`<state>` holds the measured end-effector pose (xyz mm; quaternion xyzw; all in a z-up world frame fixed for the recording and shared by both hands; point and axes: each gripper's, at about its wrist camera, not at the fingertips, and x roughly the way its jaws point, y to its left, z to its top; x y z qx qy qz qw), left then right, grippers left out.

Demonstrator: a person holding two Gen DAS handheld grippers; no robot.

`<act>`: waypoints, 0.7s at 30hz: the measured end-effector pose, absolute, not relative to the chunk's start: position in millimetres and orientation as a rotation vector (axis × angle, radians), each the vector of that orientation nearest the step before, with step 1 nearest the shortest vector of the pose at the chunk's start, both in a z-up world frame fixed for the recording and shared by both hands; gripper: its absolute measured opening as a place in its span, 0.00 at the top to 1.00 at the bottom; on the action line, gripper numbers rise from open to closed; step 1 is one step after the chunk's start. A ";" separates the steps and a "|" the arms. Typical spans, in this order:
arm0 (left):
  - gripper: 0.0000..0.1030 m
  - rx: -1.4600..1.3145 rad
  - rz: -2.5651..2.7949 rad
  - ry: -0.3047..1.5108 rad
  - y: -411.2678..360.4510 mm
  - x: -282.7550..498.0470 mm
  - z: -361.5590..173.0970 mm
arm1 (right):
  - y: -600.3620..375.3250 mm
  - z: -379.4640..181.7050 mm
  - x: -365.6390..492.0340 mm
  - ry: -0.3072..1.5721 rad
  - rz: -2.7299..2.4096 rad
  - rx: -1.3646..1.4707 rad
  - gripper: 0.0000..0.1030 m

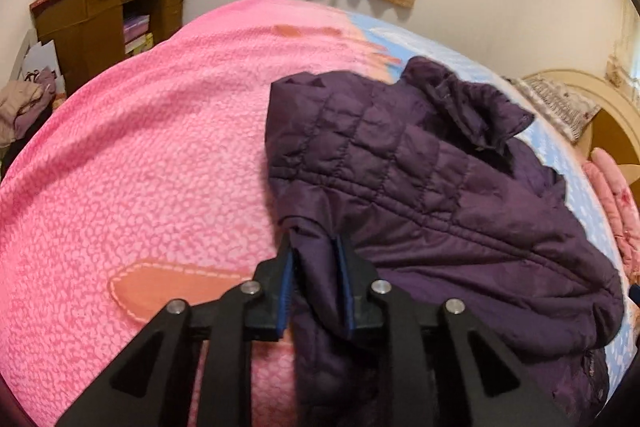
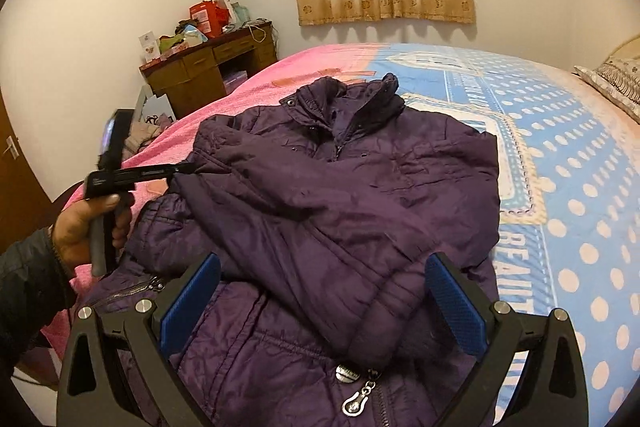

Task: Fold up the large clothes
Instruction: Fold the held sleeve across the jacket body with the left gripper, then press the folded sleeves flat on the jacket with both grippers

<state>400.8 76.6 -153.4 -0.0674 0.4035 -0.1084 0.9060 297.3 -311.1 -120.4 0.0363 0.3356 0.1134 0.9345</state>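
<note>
A purple quilted jacket (image 2: pixel 340 203) is spread front-up on the bed (image 2: pixel 560 155). A fold of its sleeve is clamped between the jaws of the left gripper (image 1: pixel 316 247), apparently so it can be carried across the body. The right gripper (image 2: pixel 324 307) is held spread wide above the lower front, gripping nothing. A cluttered desk (image 2: pixel 208 67) stands well apart; nothing obstructs the fold.

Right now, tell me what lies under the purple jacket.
The purple jacket lies on the bedspread, straddling its pink and blue dotted halves. Left gripper pinches a sleeve. Whatever sits directly beneath the jacket is covered.
</note>
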 end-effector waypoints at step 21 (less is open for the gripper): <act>0.00 0.239 -0.139 0.883 -29.1 439.6 -170.3 | -307.0 -188.8 377.1 0.874 0.247 0.013 0.02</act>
